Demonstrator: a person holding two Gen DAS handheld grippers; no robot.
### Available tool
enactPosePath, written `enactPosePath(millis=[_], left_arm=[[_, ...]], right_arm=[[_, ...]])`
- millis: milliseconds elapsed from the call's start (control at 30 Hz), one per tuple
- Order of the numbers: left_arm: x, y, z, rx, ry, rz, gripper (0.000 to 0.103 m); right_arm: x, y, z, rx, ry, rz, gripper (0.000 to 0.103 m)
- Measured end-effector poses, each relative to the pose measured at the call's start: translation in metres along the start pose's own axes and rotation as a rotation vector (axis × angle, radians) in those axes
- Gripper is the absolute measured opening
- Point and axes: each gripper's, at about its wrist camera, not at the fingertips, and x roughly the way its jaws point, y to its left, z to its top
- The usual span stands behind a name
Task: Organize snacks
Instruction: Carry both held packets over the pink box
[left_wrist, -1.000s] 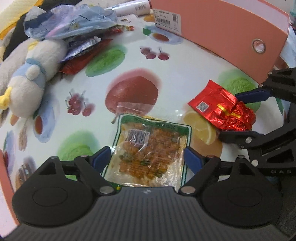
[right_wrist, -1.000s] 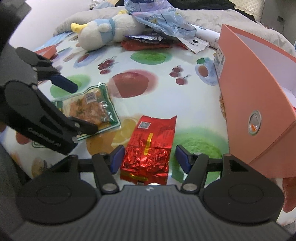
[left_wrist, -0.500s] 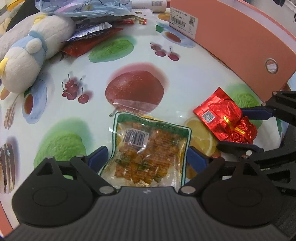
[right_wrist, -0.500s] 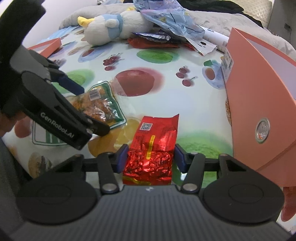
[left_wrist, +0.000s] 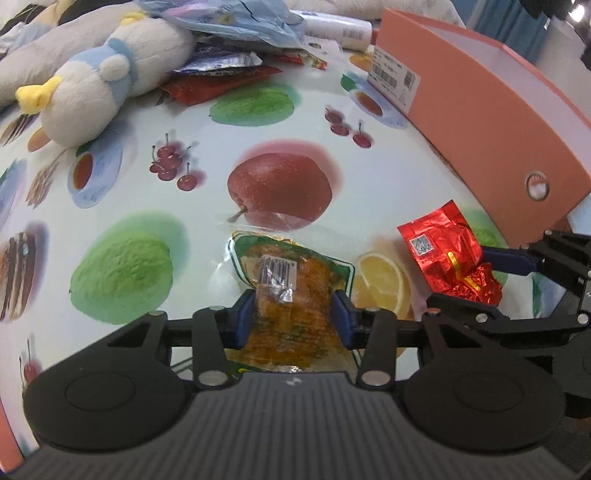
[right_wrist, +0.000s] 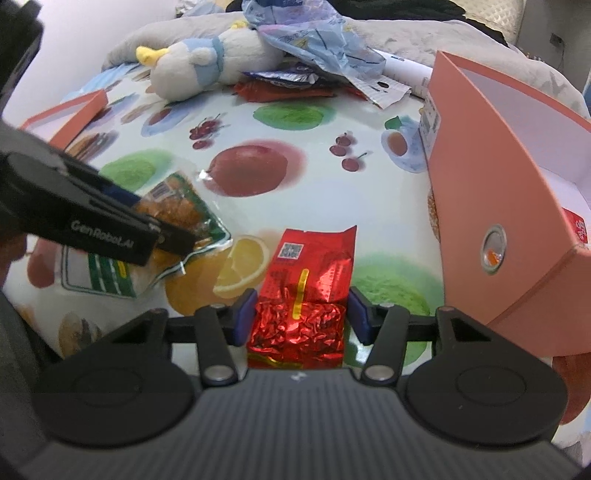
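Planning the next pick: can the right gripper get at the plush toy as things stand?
Probably not yet: the right gripper has the red packet between its fingers, and the plush toy lies across the table, though nothing stands between.

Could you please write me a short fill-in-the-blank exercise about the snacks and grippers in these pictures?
1. The left gripper is closing on the ____ snack pouch.
2. The packet between the right gripper pads is ____ foil.
3. The open box at the right is ____.

Answers: orange; red; pink
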Motion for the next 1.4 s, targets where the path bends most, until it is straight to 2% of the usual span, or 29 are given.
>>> enactPosePath(millis=[133, 367, 733, 1033, 1233, 1400], left_arm=[[-0.013, 0.000, 0.001, -0.063, -0.017, -0.009, 0.050], [-0.054, -0.001, 0.016, -0.142, -0.096, -0.005, 0.050], [-0.111, -0.014, 0.046, -0.198, -0.217, -0.017, 0.050], [-0.156, -0.026, 0.072, -0.196, -0.313, -0.008, 0.050], [-0.181, -0.046, 0.096, -0.158, -0.384, -0.042, 0.050], [-0.187, -0.068, 0.114, -0.136, -0.408, -0.090, 0.050]], right_arm=[[-0.010, -0.002, 0.007, 0.023, -0.015, 0.002, 0.055], [-0.039, -0.008, 0.030, 0.063, -0.069, -0.004, 0.055], [-0.089, -0.021, 0.069, 0.109, -0.169, -0.022, 0.055], [-0.123, -0.028, 0.092, 0.118, -0.259, -0.032, 0.055], [-0.141, -0.041, 0.102, 0.146, -0.305, -0.055, 0.055], [-0.160, -0.059, 0.112, 0.157, -0.358, -0.101, 0.055]])
